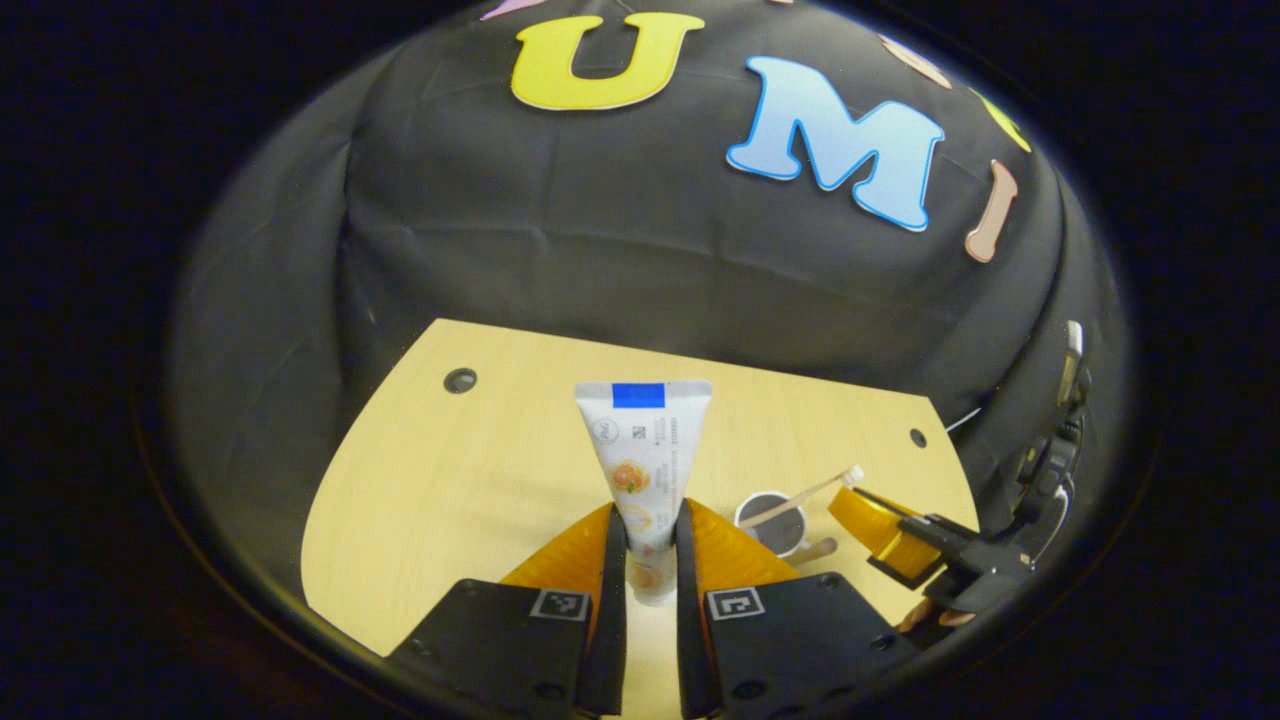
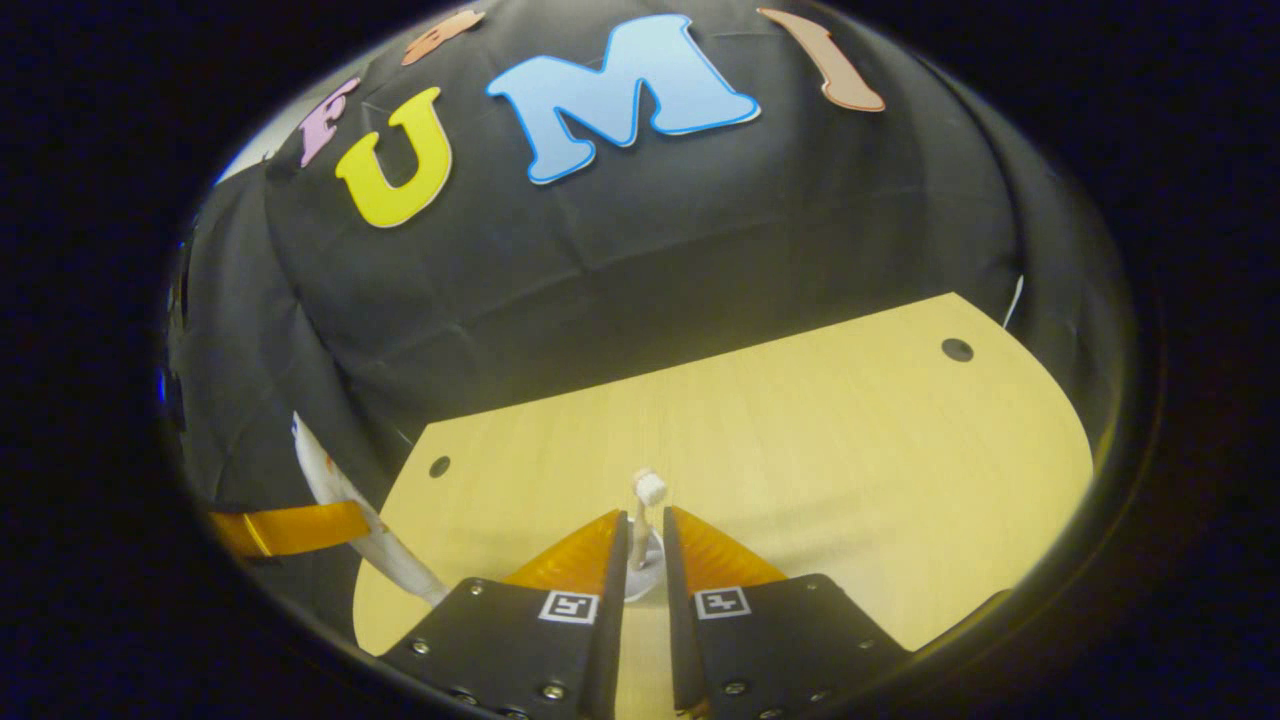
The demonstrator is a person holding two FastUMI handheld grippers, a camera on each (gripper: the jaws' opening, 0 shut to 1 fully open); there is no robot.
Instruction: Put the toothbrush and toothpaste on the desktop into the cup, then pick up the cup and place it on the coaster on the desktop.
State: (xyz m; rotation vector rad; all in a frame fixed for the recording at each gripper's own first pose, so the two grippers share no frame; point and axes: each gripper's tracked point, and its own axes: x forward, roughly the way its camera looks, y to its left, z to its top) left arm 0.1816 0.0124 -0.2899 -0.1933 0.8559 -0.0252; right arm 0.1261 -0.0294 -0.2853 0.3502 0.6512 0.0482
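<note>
The wooden tabletop [image 1: 450,470] carries the cup [image 1: 772,522], which stands toward its right side. Left of the cup, the left tongs [image 1: 650,560] pinch the toothpaste [image 1: 645,470] upright above the tabletop. Over the cup, the right tongs [image 2: 640,545] seem pressed onto the toothbrush [image 2: 645,510], its head up and its lower end apparently inside the cup.
</note>
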